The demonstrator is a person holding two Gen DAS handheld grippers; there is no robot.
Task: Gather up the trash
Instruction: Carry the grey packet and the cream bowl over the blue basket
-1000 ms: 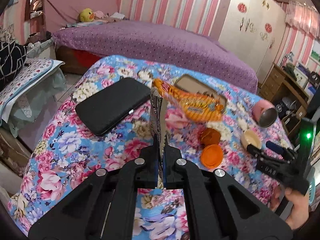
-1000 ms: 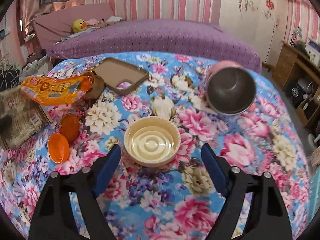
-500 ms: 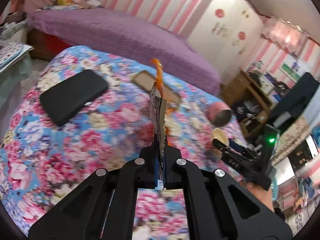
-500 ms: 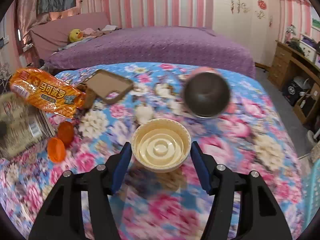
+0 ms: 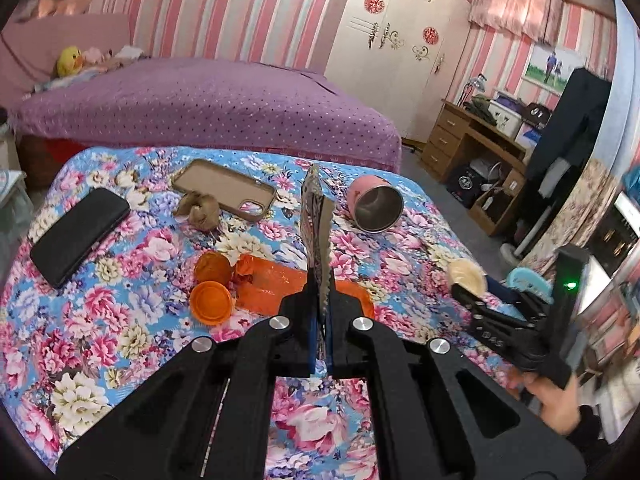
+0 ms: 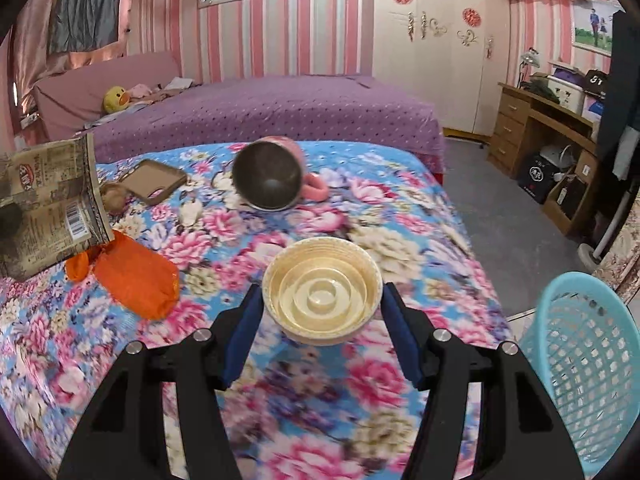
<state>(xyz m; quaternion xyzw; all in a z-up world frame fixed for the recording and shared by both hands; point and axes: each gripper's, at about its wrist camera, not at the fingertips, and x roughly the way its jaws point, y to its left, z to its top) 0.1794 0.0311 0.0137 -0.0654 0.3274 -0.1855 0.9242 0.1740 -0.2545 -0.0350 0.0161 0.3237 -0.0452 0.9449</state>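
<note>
My left gripper [image 5: 320, 300] is shut on a flat newspaper-print packet [image 5: 316, 236], which stands edge-on above the flowered cloth; the same packet [image 6: 52, 200] shows at the left of the right wrist view. An orange snack packet [image 5: 276, 284] lies on the cloth just beyond the left fingers. My right gripper [image 6: 322, 296] is shut on a cream plastic bowl [image 6: 322, 280], its blue pads [image 6: 244, 332] pressing both sides, and the bowl hangs above the cloth. In the left wrist view that gripper [image 5: 476, 292] is held by a hand at the right.
A blue mesh basket [image 6: 580, 360] stands on the floor off the table's right edge. On the cloth lie a tipped pink mug [image 6: 272, 180], a brown phone case [image 5: 224, 188], a black phone [image 5: 78, 236], two orange caps [image 5: 210, 302] and a brown crumpled scrap [image 5: 200, 210].
The right jaws closed on the cream bowl and lifted it off the cloth, moving right. The left gripper swung right with its packet; the orange packet, raised before, now lies on the cloth.
</note>
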